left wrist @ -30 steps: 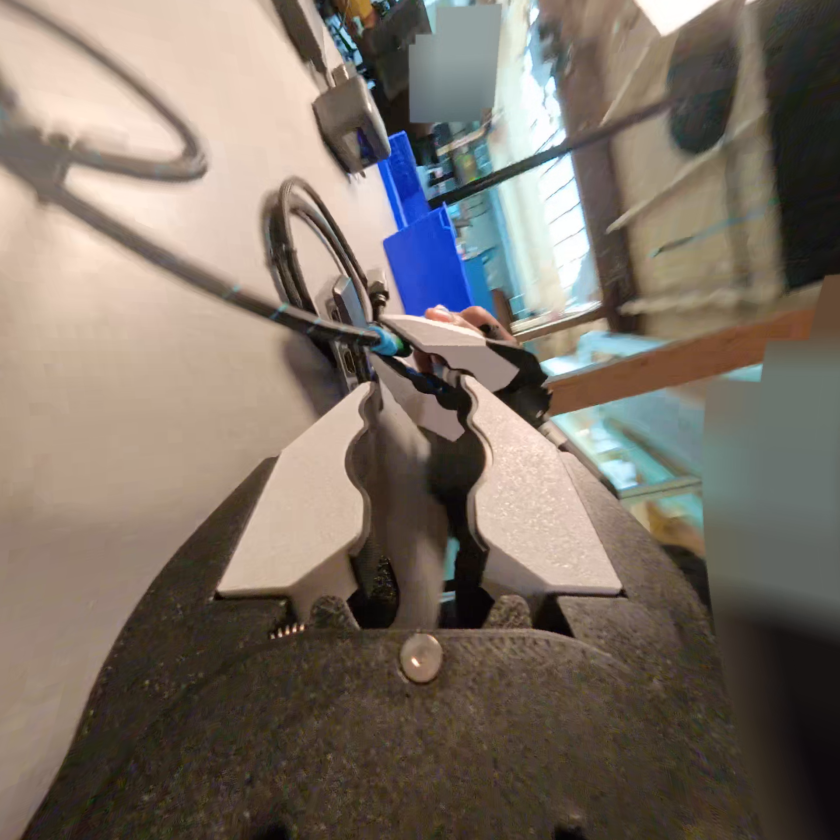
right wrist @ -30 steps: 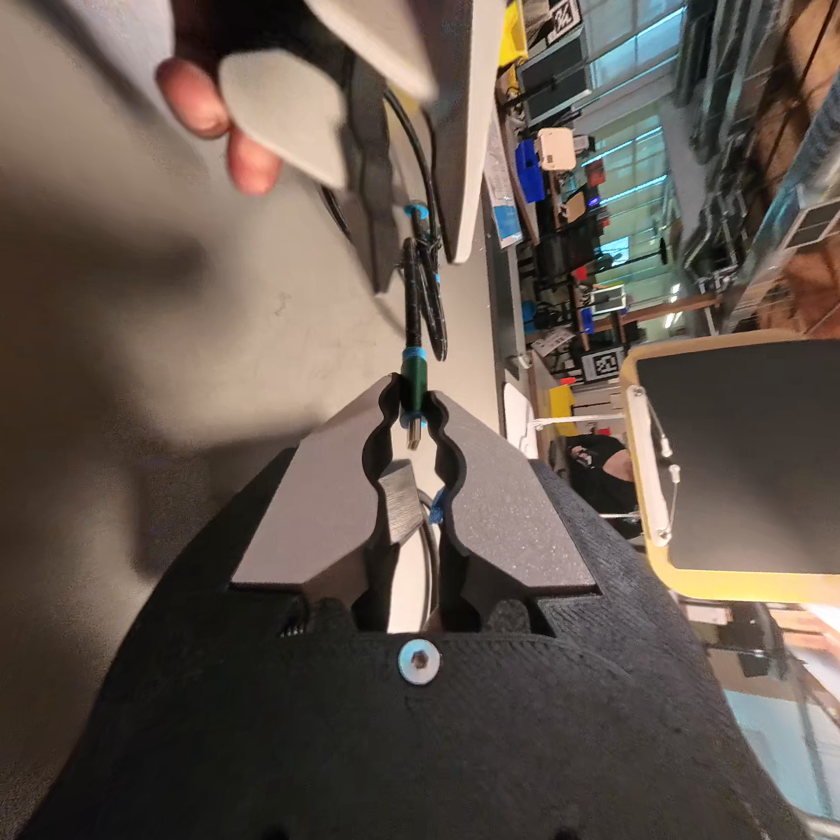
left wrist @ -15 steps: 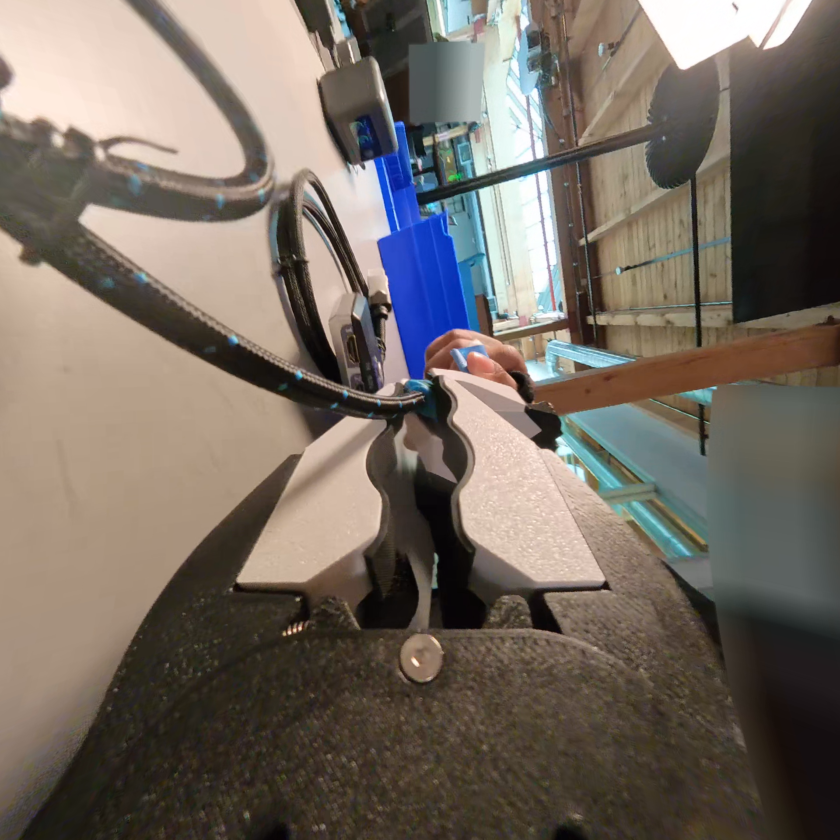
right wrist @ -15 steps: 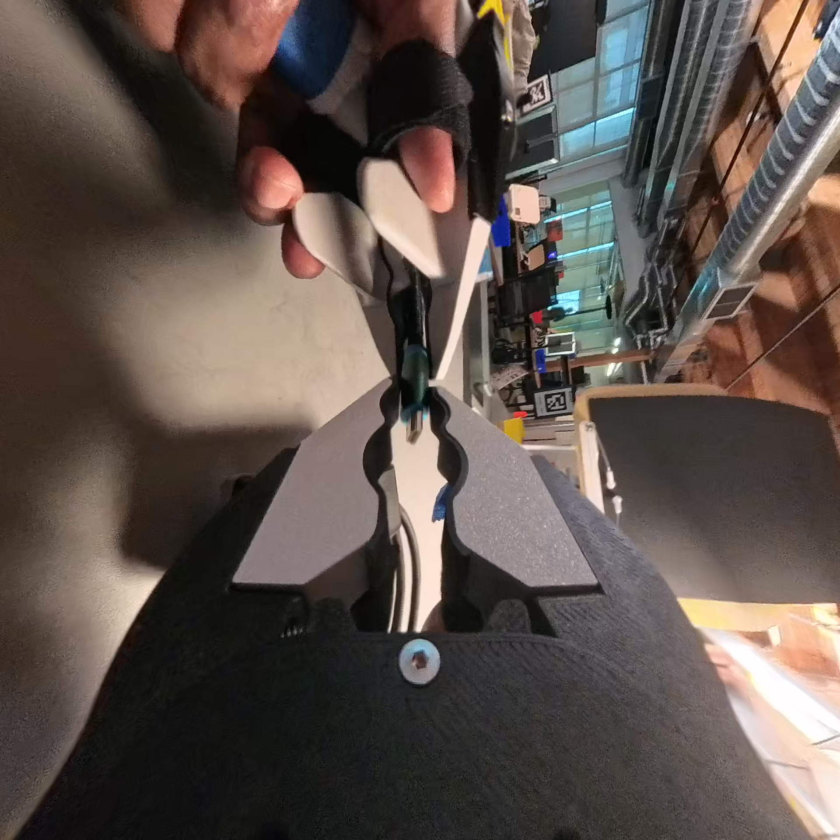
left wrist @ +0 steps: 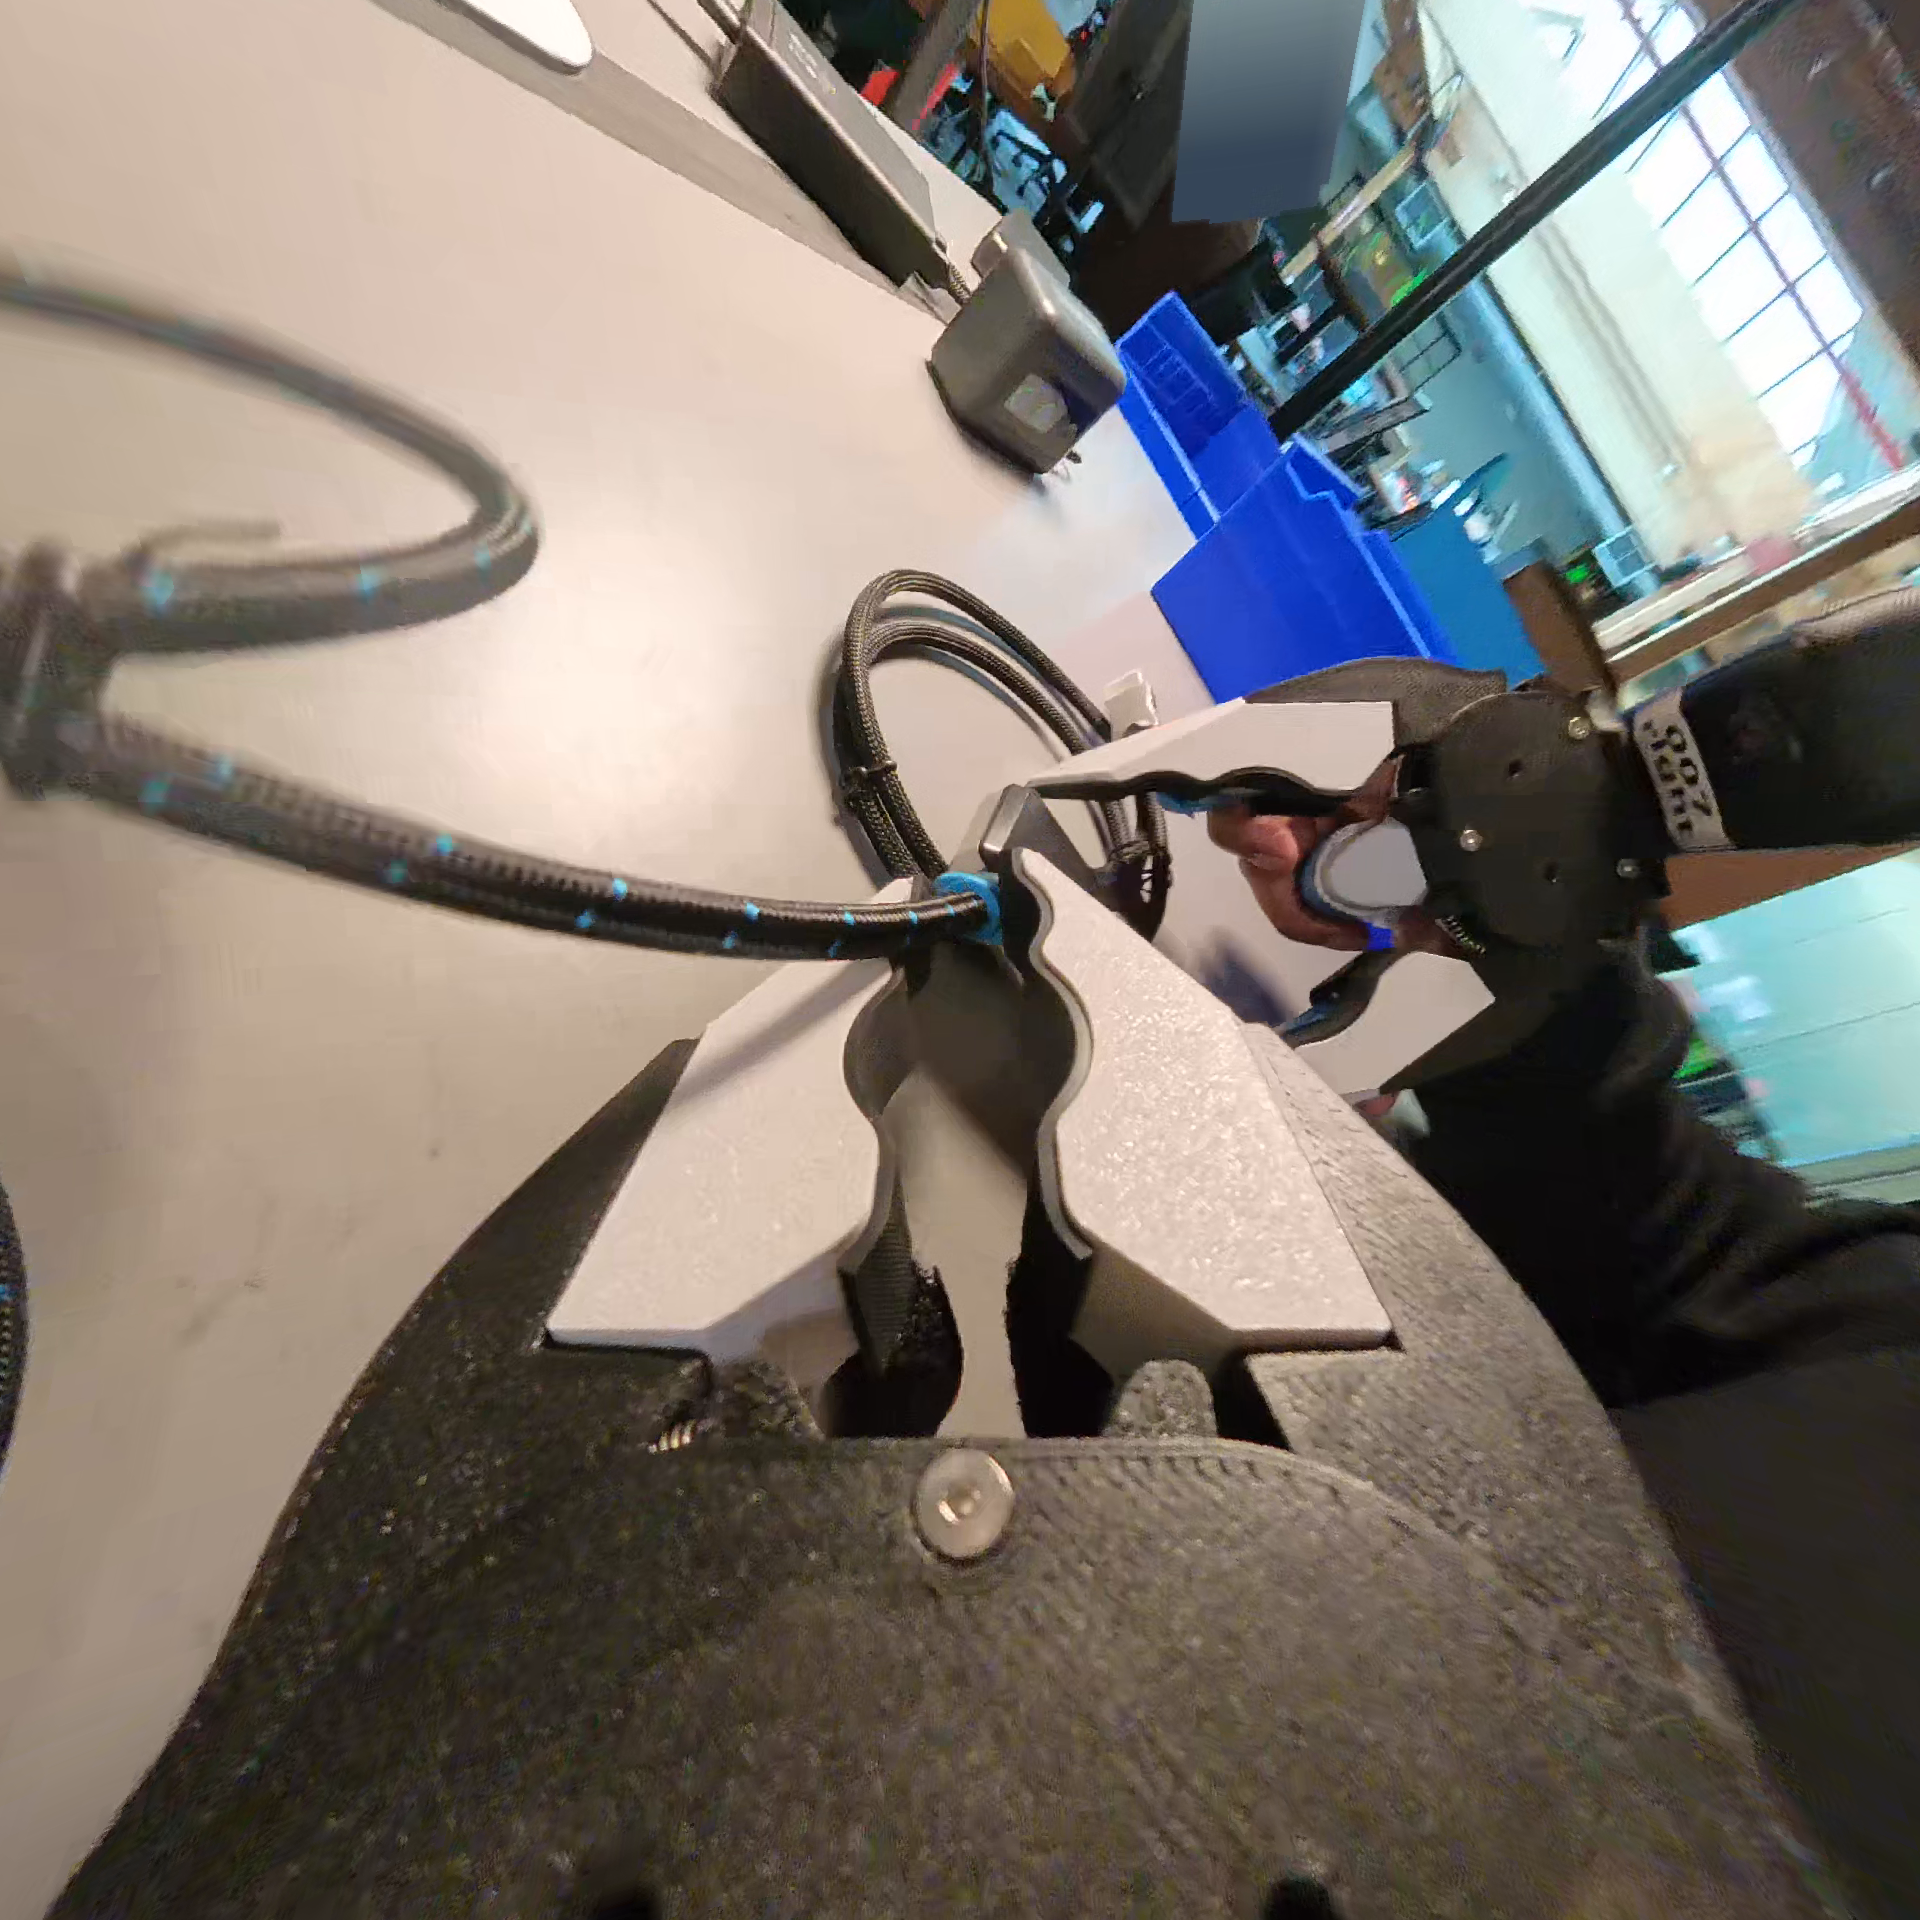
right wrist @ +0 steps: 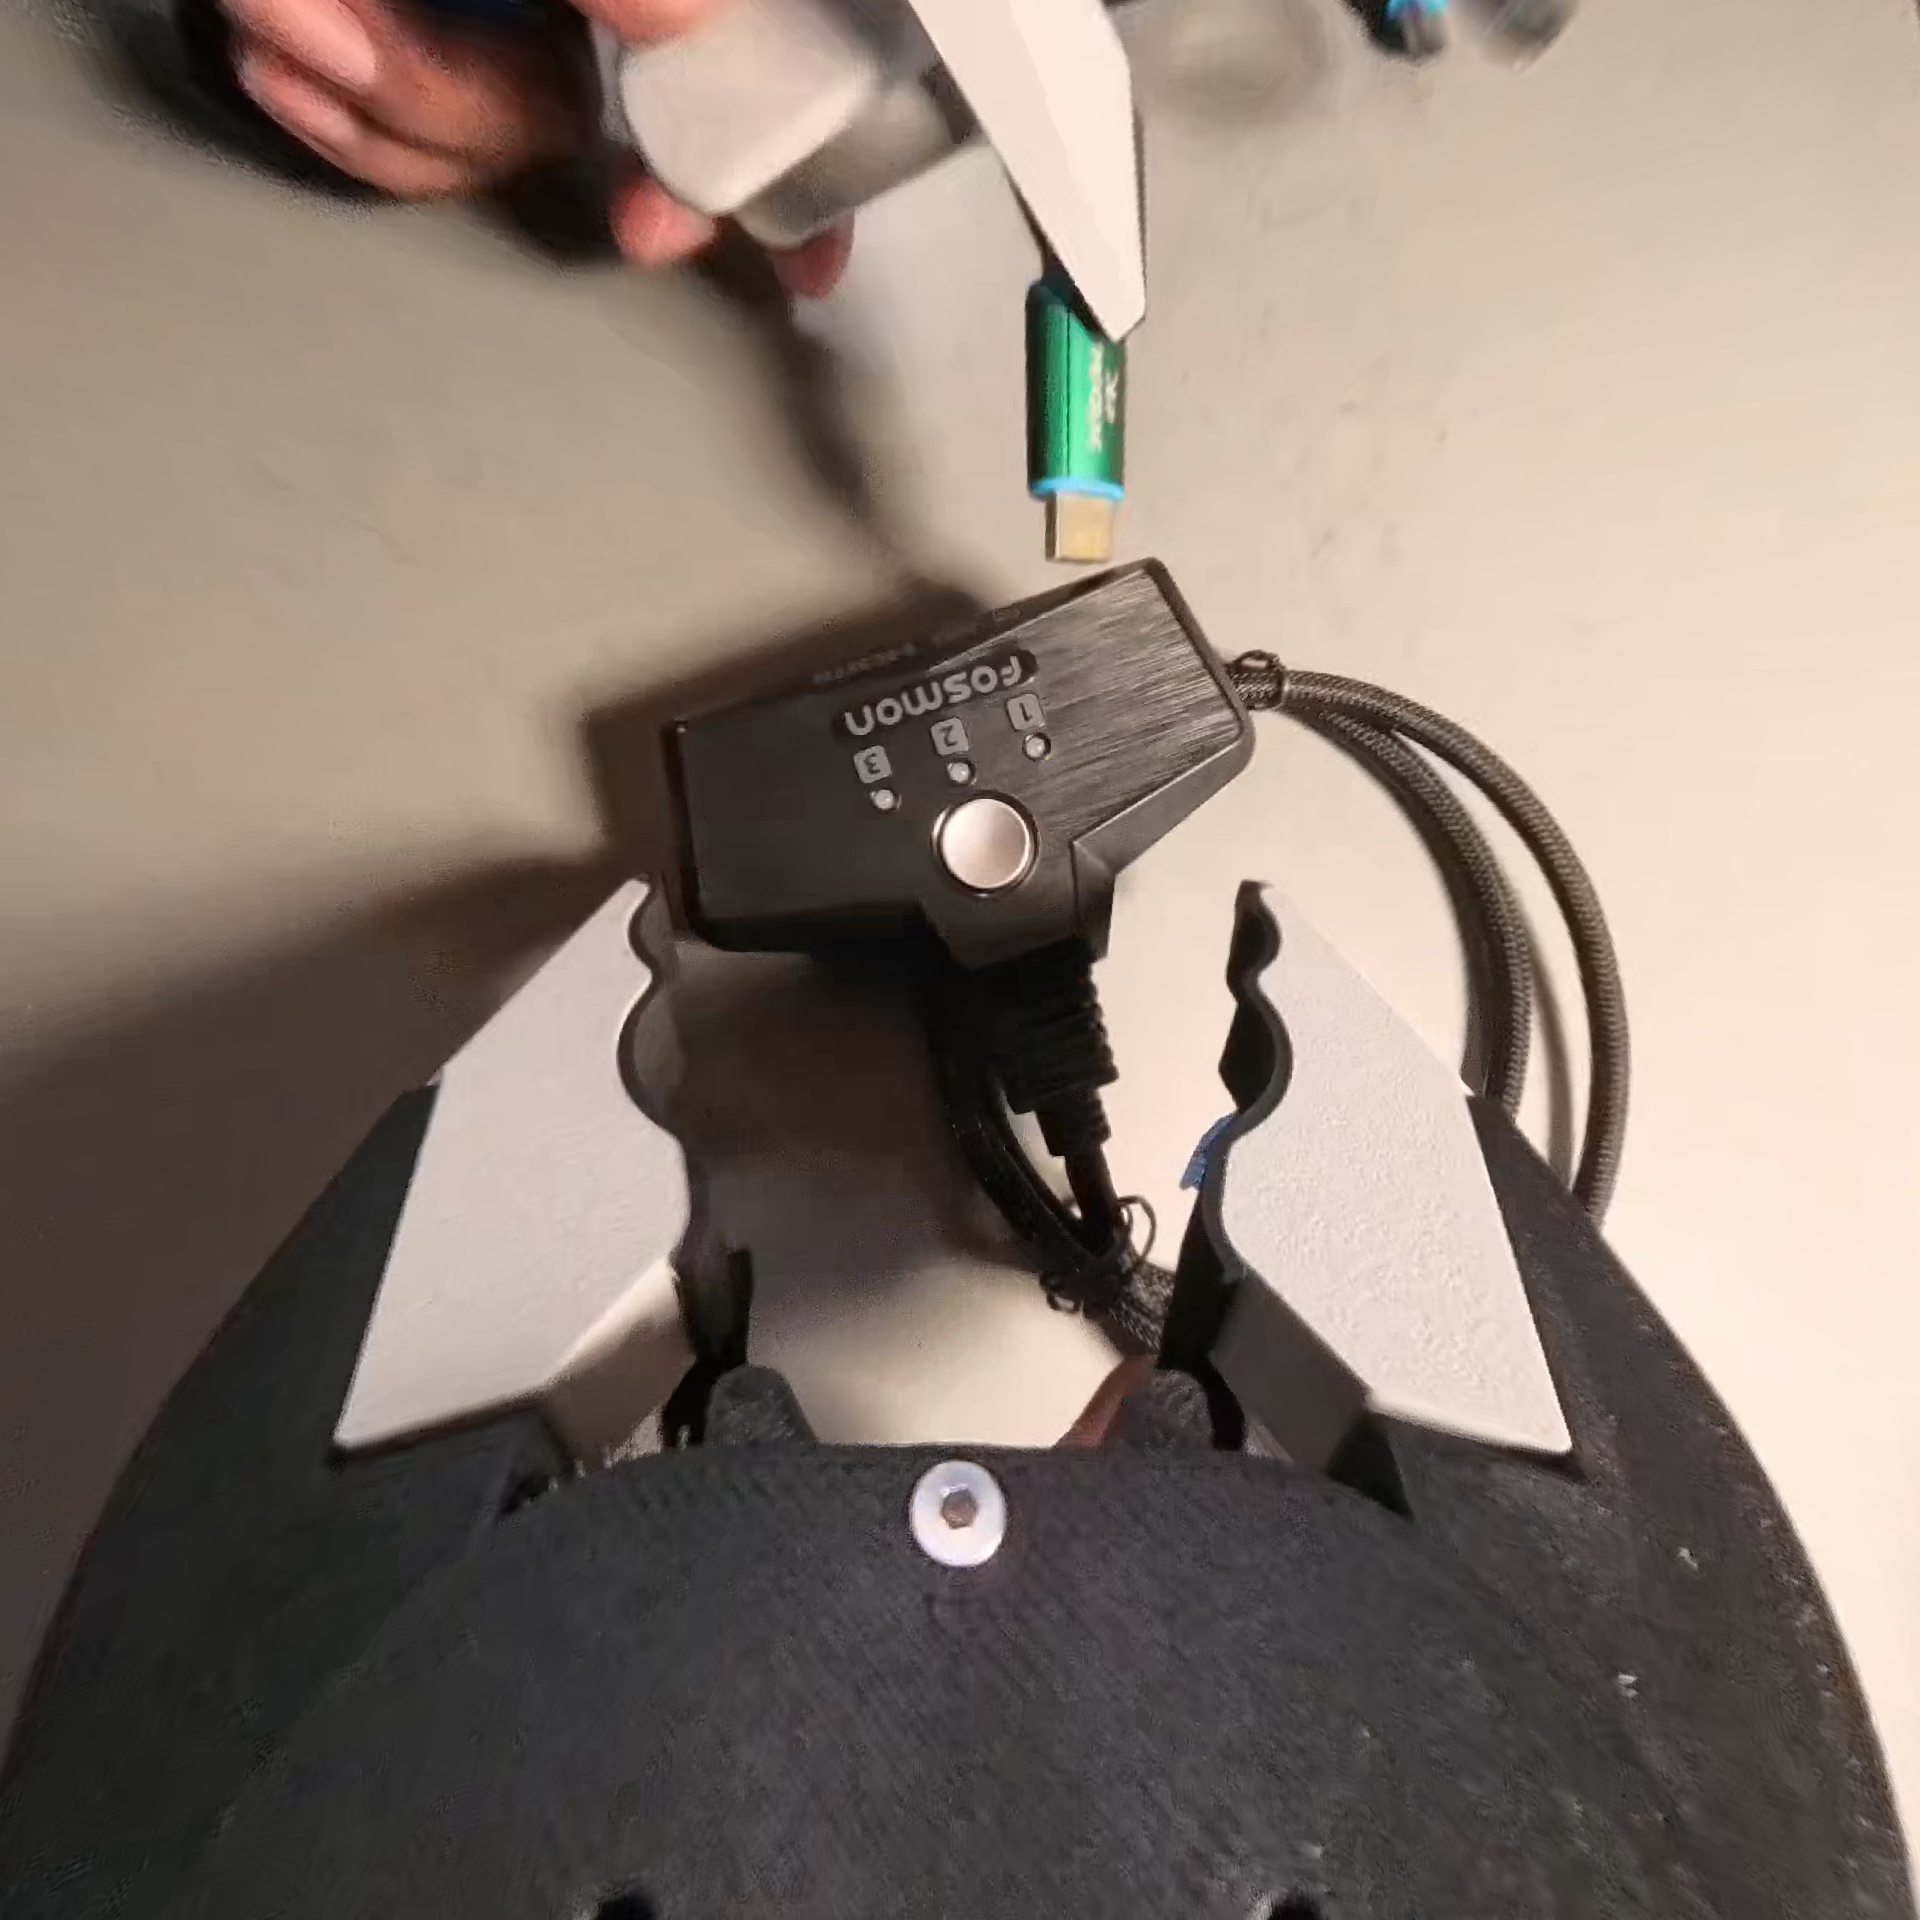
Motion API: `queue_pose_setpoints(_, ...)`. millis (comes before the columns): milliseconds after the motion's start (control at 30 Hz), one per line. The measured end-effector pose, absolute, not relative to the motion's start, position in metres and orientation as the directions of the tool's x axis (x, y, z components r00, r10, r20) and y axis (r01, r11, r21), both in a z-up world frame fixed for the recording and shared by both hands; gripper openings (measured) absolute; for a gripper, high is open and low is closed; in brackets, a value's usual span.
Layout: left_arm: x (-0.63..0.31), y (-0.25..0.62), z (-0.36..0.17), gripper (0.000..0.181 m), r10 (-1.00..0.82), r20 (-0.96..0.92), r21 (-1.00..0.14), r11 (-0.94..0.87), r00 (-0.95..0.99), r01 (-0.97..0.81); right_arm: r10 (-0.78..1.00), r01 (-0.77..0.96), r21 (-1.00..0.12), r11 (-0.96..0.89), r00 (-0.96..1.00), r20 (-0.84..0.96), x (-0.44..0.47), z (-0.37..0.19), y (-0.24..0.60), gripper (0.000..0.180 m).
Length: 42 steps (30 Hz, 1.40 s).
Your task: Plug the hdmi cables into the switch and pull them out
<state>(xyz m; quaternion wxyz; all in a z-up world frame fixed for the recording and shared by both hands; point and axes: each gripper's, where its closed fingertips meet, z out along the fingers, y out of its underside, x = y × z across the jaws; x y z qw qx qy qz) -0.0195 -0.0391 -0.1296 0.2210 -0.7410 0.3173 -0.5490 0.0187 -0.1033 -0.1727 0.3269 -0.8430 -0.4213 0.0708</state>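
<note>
A smooth, matte grey table filled both views. On it lay the switch, a small black brushed-metal box with angled corners, a round silver button and three tiny indicator dots. A black braided lead looped away from the switch's right side and curved back under its rear stub.

The right gripper hovered behind the switch, its grey textured fingers spread wide, one on each side of the rear stub, holding nothing.

The left gripper had its wavy-edged jaws pinched together on the hdmi cable, a thick black weave flecked with blue. Its green metal plug, tipped in gold, hung just short of the switch's far edge, apart from it, with bare table all round.
</note>
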Motion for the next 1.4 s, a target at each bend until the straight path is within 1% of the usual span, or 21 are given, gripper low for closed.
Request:
queue_pose_setpoints(33, -0.019, -0.039, -0.129, 0.013, -0.742, 0.640, -0.704, -0.670, 0.199, -0.233, 0.758, 0.660, -0.614, -0.432, 0.635, 0.149, 0.015, -0.174, -0.103, 0.107)
queue_pose_setpoints(67, -0.019, -0.039, -0.128, 0.013, -0.777, 0.598, -0.738, -0.629, 0.196, -0.243, 0.758, 0.650, -0.625, -0.431, 0.637, 0.139, 0.012, -0.174, -0.102, 0.097)
queue_pose_setpoints(100, -0.019, -0.038, -0.127, 0.013, -0.818, 0.539, -0.777, -0.575, 0.201, -0.257, 0.759, 0.647, -0.629, -0.431, 0.637, 0.135, 0.010, -0.174, -0.102, 0.092)
queue_pose_setpoints(167, -0.019, -0.037, -0.118, 0.013, -0.881, 0.439, -0.847, -0.472, 0.179, -0.244, 0.749, 0.616, -0.651, -0.444, 0.653, 0.107, 0.010, -0.171, -0.099, 0.089)
queue_pose_setpoints(233, -0.021, -0.034, -0.114, 0.013, -0.896, 0.404, -0.867, -0.439, 0.185, -0.233, 0.735, 0.560, -0.696, -0.449, 0.674, 0.068, 0.011, -0.165, -0.096, 0.087)
queue_pose_setpoints(367, -0.021, -0.035, -0.100, 0.013, -0.894, 0.428, -0.882, -0.445, 0.132, -0.155, 0.730, 0.453, -0.772, -0.446, 0.683, -0.021, 0.008, -0.150, -0.093, 0.084)
queue_pose_setpoints(500, -0.024, -0.036, -0.086, 0.013, -0.917, 0.387, -0.913, -0.395, 0.096, -0.100, 0.743, 0.422, -0.801, -0.424, 0.668, -0.041, 0.001, -0.144, -0.094, 0.084)
queue_pose_setpoints(667, -0.025, -0.039, -0.086, 0.013, -0.940, 0.328, -0.936, -0.337, 0.097, -0.102, 0.756, 0.393, -0.833, -0.389, 0.653, -0.045, -0.004, -0.137, -0.094, 0.084)
queue_pose_setpoints(1400, -0.028, -0.033, -0.090, 0.014, -0.939, 0.307, -0.939, -0.326, 0.156, -0.114, 0.742, 0.405, -0.846, -0.347, 0.671, 0.016, -0.007, -0.136, -0.087, 0.084)
